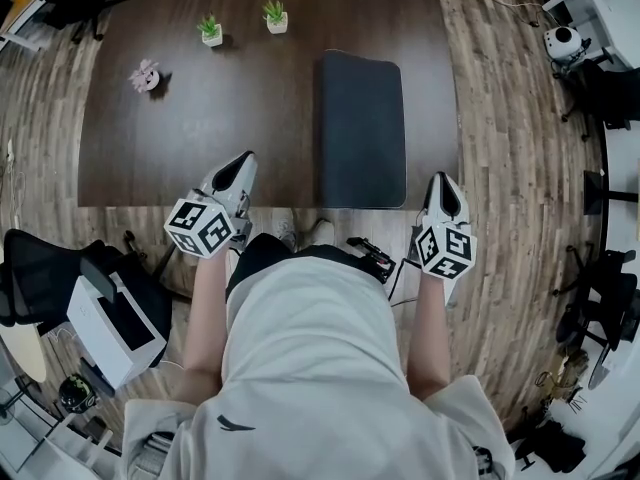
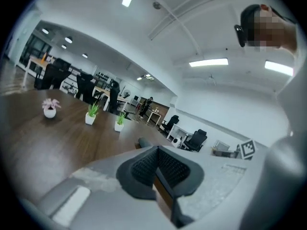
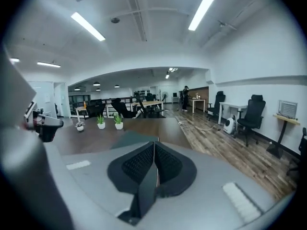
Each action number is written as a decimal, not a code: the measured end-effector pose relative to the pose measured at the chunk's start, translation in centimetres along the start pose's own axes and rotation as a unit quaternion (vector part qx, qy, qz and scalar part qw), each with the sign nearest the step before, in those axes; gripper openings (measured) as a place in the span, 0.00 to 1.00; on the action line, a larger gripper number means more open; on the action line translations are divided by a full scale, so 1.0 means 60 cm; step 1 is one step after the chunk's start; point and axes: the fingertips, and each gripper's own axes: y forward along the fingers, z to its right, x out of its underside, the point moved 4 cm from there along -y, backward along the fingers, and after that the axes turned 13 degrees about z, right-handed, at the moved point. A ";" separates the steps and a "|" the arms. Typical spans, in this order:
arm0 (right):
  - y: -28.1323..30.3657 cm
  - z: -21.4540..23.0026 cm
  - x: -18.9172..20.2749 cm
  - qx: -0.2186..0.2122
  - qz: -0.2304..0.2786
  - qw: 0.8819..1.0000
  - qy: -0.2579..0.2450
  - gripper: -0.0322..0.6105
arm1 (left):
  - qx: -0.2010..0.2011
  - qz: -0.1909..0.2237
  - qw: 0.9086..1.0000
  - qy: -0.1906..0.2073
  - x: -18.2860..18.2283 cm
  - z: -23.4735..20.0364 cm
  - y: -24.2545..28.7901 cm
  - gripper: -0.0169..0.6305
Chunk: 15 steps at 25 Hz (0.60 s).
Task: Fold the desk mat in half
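The left claw (image 1: 243, 158) is pressed together with nothing between its jaws, and so is the right claw (image 1: 441, 178). Both hang at the near edge of the table (image 1: 150, 158). The dark mat (image 1: 362, 128) lies flat on the table, ahead of the right claw and a little to its left, and ahead-right of the left claw. Two small potted plants (image 1: 210, 30) stand far ahead of the left claw.

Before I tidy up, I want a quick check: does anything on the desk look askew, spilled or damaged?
Nothing stands out. The mat lies flat and square to the desk, reaching its front edge; the three small pots stand upright.
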 end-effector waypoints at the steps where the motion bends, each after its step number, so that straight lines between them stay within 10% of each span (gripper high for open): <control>1: 0.002 -0.011 -0.016 -0.009 0.012 1.000 -0.008 0.06 | 0.001 0.006 1.000 0.017 -0.011 0.003 -0.006 0.03; 15: 0.022 -0.128 -0.065 -0.123 0.112 0.984 -0.068 0.05 | -0.027 0.118 0.987 0.107 -0.109 -0.014 -0.076 0.03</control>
